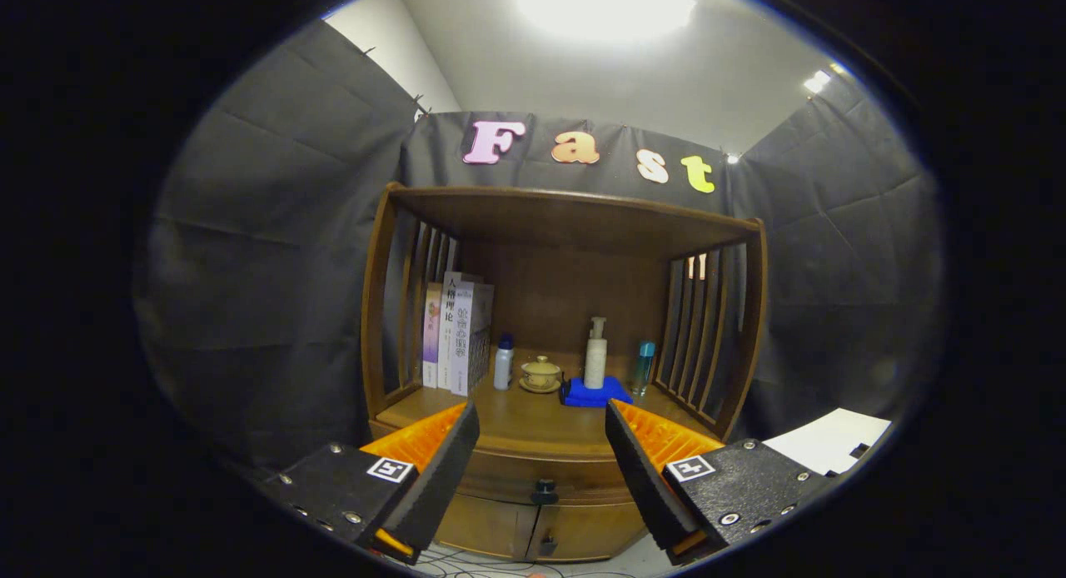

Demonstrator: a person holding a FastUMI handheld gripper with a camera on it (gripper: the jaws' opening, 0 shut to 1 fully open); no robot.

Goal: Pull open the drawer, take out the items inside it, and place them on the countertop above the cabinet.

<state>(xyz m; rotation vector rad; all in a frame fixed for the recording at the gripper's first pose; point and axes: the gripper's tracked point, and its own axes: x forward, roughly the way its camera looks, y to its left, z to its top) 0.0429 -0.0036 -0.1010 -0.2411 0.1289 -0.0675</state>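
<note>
Gripper (542, 432) held level in front of a brown wooden cabinet (754, 311), fingers spread wide apart, nothing between them but open air. Not touching anything.

Cabinet: open shelf niche above, with slatted wooden sides and a flat wooden roof. Below the niche, the shallow wooden drawer (541, 470) sits flush with the front, closed. Its small dark round knob (544, 488) lies between the two fingers and beyond them, slightly below the tips. Under the drawer, two wooden cabinet doors (533, 532), closed, with a dark latch where they meet.

Wooden countertop (533, 420) inside the niche already carries several things, all towards the back:
- a row of upright books (456, 336), pale spines, leaning against the left slats
- a small white bottle with a dark blue cap (503, 363), just right of the books
- a yellowish ceramic lidded cup on a saucer (541, 373), beside the white bottle
- a tall white pump bottle (595, 355), standing on a flat blue pad (596, 393)
- a slim teal cylinder bottle (642, 366), near the right slats, apart from the pad

Front strip of the countertop bare. Contents of the drawer hidden behind its front.

White sheet or board (829, 440) lies low at the right, beyond the right finger. Thin cables (466, 568) on a pale floor below the cabinet
</note>
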